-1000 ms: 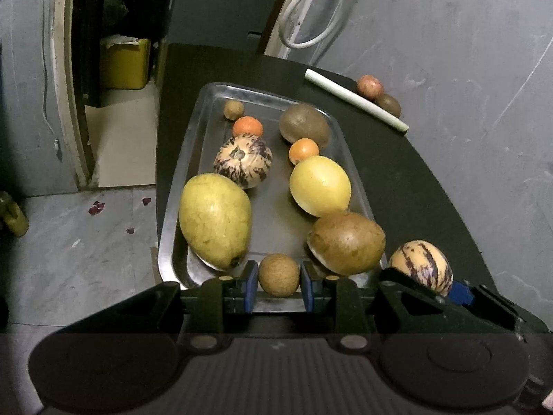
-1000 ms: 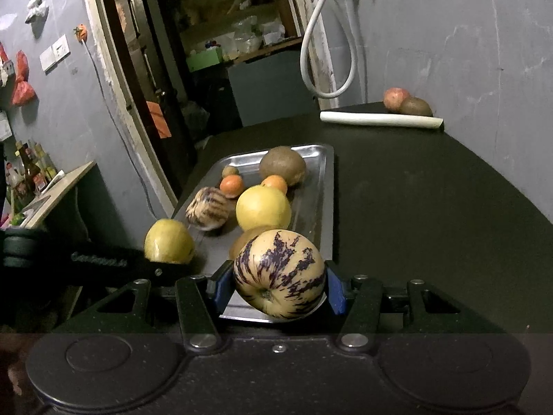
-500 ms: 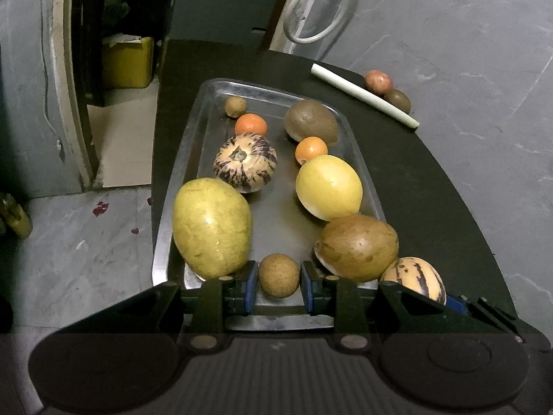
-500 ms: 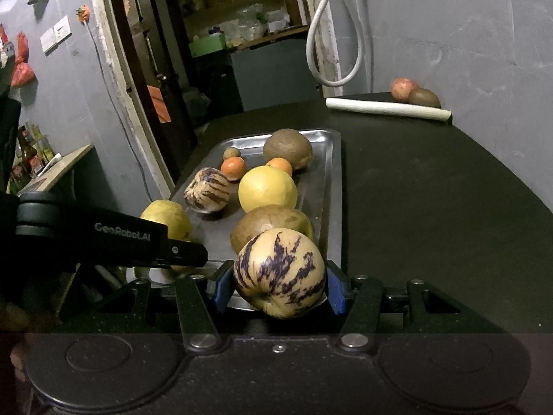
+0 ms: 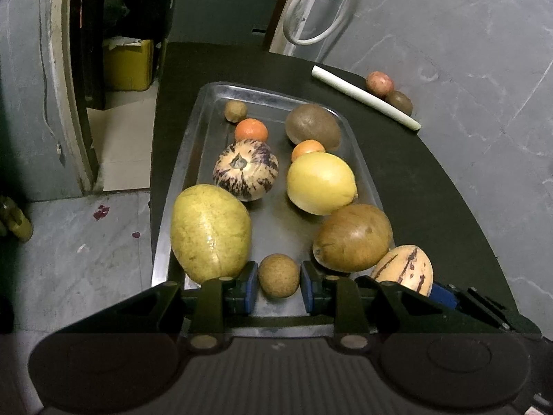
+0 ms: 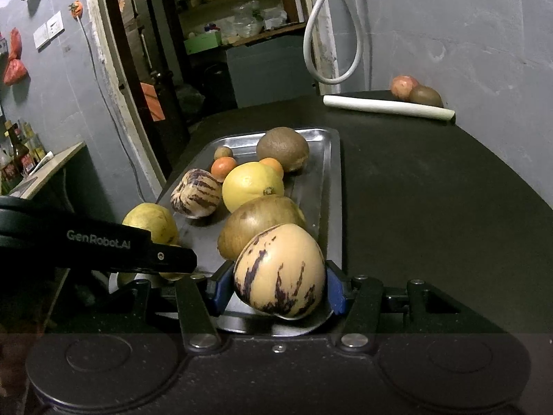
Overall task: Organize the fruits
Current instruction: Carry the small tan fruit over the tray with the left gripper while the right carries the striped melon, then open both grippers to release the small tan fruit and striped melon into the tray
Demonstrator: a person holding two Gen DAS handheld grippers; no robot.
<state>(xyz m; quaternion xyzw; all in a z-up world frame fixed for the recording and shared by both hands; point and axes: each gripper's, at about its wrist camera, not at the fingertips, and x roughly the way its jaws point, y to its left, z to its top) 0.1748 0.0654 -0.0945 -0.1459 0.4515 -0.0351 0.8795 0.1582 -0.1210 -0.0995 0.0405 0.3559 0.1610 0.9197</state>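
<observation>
Two grips: my left gripper (image 5: 278,282) pinches a small brown fruit (image 5: 278,275), right gripper (image 6: 279,285) clamps the striped melon (image 6: 279,269) over the tray (image 5: 193,145) corner; dropped there, it likely rolls off.

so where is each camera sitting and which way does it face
Left wrist: rides the left claw, looking down the silver metal tray; its blue pads grip a small round brown fruit.
Right wrist: rides the right claw, at the tray's near right corner, gripping a cream purple-streaked melon.
Shared: tray, that melon, each other's claw.
</observation>
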